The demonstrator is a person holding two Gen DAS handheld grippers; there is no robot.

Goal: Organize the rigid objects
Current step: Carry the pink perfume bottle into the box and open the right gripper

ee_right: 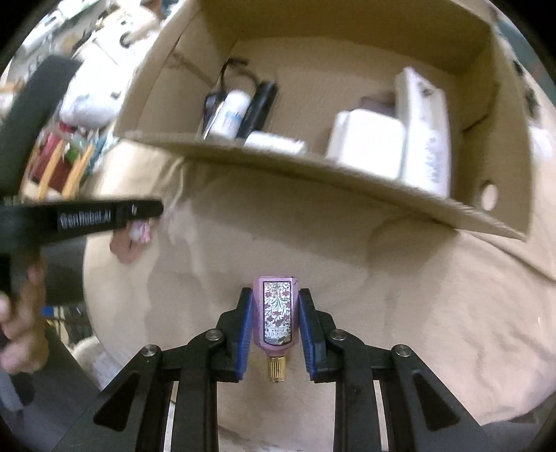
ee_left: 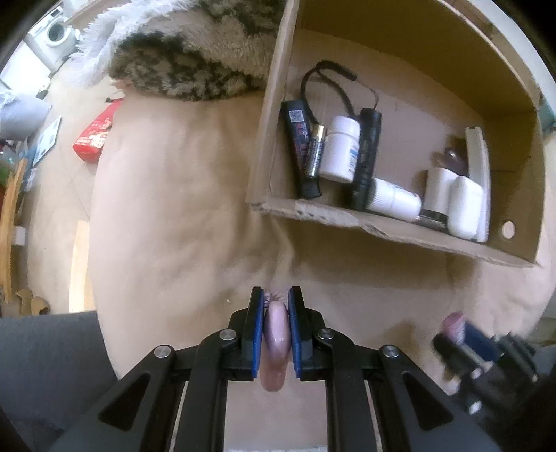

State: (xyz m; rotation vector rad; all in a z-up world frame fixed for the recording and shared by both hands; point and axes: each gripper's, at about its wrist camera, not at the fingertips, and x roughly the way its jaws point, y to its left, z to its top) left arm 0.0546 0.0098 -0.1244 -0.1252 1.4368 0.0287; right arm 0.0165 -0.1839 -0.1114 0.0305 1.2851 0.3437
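My left gripper (ee_left: 276,295) points straight down over a beige padded surface (ee_left: 173,215) and is shut on a flat, rounded pink object (ee_left: 276,333). My right gripper (ee_right: 275,295) is shut on a small pink perfume bottle (ee_right: 276,313) with a floral label, its gold cap toward the camera. An open cardboard box (ee_left: 312,212) lies just beyond both grippers. It holds black tubes, a battery (ee_left: 316,149), white bottles (ee_left: 340,149) and white boxes (ee_left: 465,205). In the right wrist view the left gripper (ee_right: 154,210) sits at the left, a hand on its handle. The box (ee_right: 278,160) is blurred there.
A fuzzy patterned blanket (ee_left: 194,62) lies left of the box at the back. A red packet (ee_left: 93,139) and papers lie on the floor beyond the padded surface's left edge. A washing machine (ee_left: 57,33) stands far off. Grey cloth (ee_left: 48,365) fills the lower left.
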